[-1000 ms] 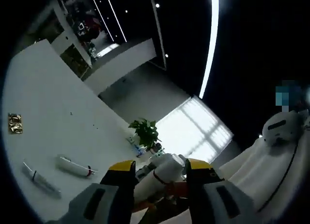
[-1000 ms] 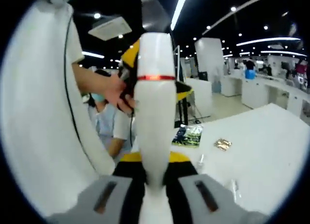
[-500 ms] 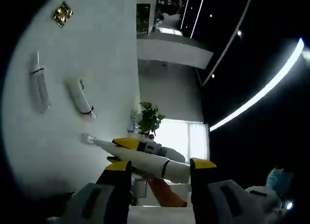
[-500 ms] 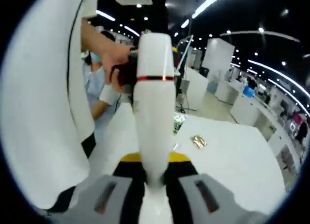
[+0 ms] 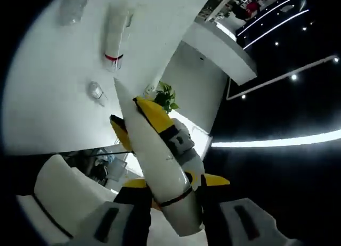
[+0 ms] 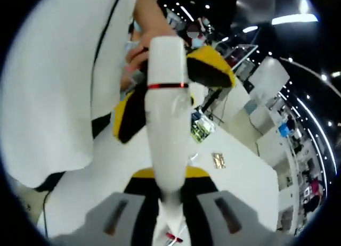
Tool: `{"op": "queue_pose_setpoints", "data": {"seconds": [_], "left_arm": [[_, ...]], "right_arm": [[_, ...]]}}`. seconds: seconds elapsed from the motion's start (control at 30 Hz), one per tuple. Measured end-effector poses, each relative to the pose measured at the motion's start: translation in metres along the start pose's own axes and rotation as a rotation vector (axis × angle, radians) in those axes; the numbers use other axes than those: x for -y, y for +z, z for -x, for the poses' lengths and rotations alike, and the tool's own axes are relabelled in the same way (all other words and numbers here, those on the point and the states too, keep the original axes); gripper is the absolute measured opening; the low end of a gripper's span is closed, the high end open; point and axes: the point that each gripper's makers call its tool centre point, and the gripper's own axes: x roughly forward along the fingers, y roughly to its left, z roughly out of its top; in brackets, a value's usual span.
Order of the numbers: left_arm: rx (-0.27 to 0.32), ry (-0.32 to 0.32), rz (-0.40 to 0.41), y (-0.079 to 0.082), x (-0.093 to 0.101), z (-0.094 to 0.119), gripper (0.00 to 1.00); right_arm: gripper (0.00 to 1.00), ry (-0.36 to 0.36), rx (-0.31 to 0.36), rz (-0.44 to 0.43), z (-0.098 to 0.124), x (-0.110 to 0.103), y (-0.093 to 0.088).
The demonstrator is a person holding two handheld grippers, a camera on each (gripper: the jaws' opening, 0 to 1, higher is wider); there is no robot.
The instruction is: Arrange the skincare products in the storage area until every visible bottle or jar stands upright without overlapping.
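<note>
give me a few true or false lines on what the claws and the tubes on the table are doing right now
1. The right claw grips a white tube with a red band. True.
2. That tube stands upright on the table. False: it is held in the air between the two claws.
3. The left claw has its jaws on either side of the tube's capped end. True; whether they press on it cannot be told.
4. Another white tube with a red band lies flat on the table. True.
5. A green box sits next to that lying tube. False: a small clear item lies near it.
</note>
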Motion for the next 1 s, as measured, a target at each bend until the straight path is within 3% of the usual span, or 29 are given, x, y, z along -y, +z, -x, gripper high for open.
{"op": "queue_pose_setpoints", "data": {"seconds": [0.17,0.37,0.5,0.63,0.7,0.8,0.9,1.0], "left_arm": [[0.021,-0.09,0.079,0.002,0.003,0.003,0.28],[0.054,-0.112,0.082,0.006,-0.001,0.003,0.24],[0.059,-0.079,0.045,0.006,-0.003,0.001,0.23],[0.055,-0.063,0.033,0.006,-0.004,0.001,0.22],[0.065,-0.018,-0.038,0.008,-0.009,0.001,0.22],[0.065,-0.017,-0.043,0.007,-0.009,0.002,0.22],[0.038,-0.028,-0.054,0.001,-0.008,0.002,0.22],[0.039,-0.027,-0.094,-0.001,-0.006,0.003,0.21]], "right_arm": [[0.14,-0.016,-0.006,0.06,0.002,0.008,0.001],[0.15,-0.048,-0.061,0.172,0.002,0.014,-0.001],[0.16,-0.058,-0.077,0.179,0.0,0.014,-0.003],[0.18,-0.084,-0.081,0.162,0.0,0.017,-0.004],[0.19,-0.091,-0.077,0.138,0.0,0.017,-0.003],[0.21,-0.107,-0.052,0.064,0.0,0.018,-0.003],[0.23,-0.127,-0.044,0.045,0.004,0.021,-0.002],[0.3,-0.158,-0.021,-0.024,0.008,0.021,-0.002]]}}
